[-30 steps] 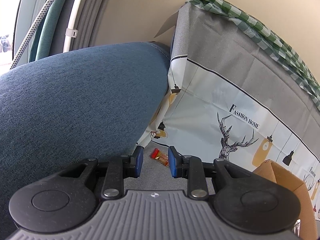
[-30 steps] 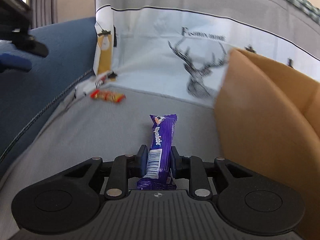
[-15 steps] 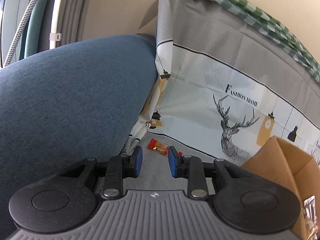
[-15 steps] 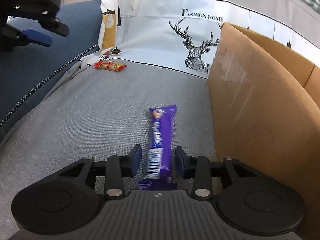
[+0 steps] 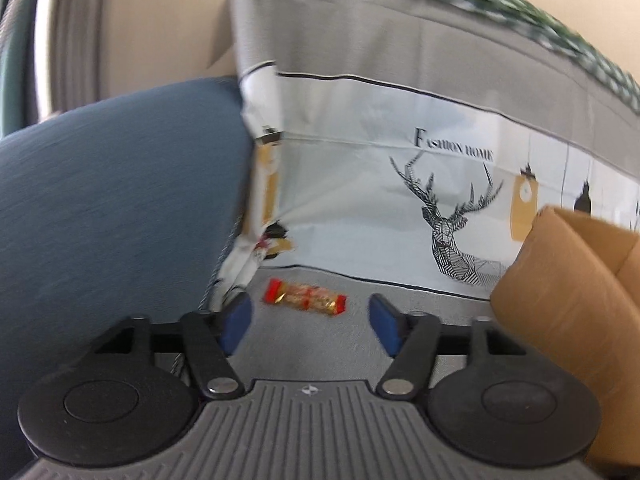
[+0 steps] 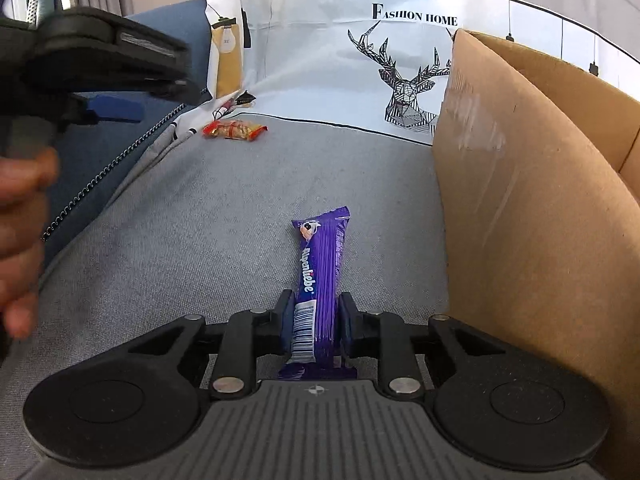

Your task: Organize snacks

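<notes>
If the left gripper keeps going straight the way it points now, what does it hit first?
Most likely the red and gold snack, lying on the grey cushion just ahead of the left gripper, whose jaws are opening with nothing between them. Behind it hangs the deer-print cloth. Depth is hard to judge.

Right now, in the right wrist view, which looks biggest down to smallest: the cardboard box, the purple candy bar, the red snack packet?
1. cardboard box, by far the largest.
2. purple candy bar.
3. red snack packet, though it lies farther from the camera, so its true size against the bar is unsure.
</notes>
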`<state>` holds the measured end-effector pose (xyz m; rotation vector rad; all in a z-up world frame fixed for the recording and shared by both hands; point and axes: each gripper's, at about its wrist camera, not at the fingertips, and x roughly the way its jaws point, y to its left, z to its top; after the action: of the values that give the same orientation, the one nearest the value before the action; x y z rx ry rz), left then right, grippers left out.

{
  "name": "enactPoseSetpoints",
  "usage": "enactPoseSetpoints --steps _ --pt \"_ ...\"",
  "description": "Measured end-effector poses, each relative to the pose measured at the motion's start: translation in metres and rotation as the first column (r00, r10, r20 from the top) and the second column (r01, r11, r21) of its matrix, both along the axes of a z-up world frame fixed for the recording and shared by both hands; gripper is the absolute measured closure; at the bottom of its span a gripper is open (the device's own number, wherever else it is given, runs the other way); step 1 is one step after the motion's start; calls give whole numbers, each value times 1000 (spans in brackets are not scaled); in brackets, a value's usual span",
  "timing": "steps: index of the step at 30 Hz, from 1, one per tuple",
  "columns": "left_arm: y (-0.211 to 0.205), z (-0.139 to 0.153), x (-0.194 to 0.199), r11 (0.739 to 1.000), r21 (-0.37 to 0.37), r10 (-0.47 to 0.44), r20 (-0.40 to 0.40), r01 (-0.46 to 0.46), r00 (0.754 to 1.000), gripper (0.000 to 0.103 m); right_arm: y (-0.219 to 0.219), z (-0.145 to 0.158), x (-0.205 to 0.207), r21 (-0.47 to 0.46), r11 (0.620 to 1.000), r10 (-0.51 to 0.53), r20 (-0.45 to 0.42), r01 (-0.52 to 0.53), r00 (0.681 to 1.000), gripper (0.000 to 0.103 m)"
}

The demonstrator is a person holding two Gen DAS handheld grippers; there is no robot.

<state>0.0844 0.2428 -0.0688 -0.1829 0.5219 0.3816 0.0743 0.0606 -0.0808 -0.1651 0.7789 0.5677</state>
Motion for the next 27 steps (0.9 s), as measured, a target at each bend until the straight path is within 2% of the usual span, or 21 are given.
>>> enactPoseSetpoints --steps 4,6,11,13,15,18,23,27 --pt "4 -13 32 999 14 -29 4 29 1000 21 0 -1 -3 -3 1000 18 -8 -18 1000 79" --pt "9 -25 49 999 28 -17 -32 18 999 20 0 -1 -4 -1 1000 23 -11 -23 1000 79" --pt "30 -57 79 1000 -2 -5 -123 5 992 20 1 -2 -4 -3 999 35 -13 -35 999 79" --pt "32 -61 85 1000 7 -11 -120 12 993 20 1 -2 -3 -4 999 40 -10 -40 999 78" --pt "34 -61 89 1000 1 -3 -115 3 993 33 1 -2 -3 -6 999 44 -7 -44 999 78" --pt "30 -59 87 1000 10 -3 -110 4 994 45 1 -2 -5 -10 999 49 1 -49 999 79" --pt "19 -42 71 1000 15 -25 -96 26 995 46 1 1 -5 4 999 35 -9 -35 999 79" --pt "11 -8 42 1000 13 -26 -57 27 998 46 -2 10 -10 27 999 20 23 -21 1000 79"
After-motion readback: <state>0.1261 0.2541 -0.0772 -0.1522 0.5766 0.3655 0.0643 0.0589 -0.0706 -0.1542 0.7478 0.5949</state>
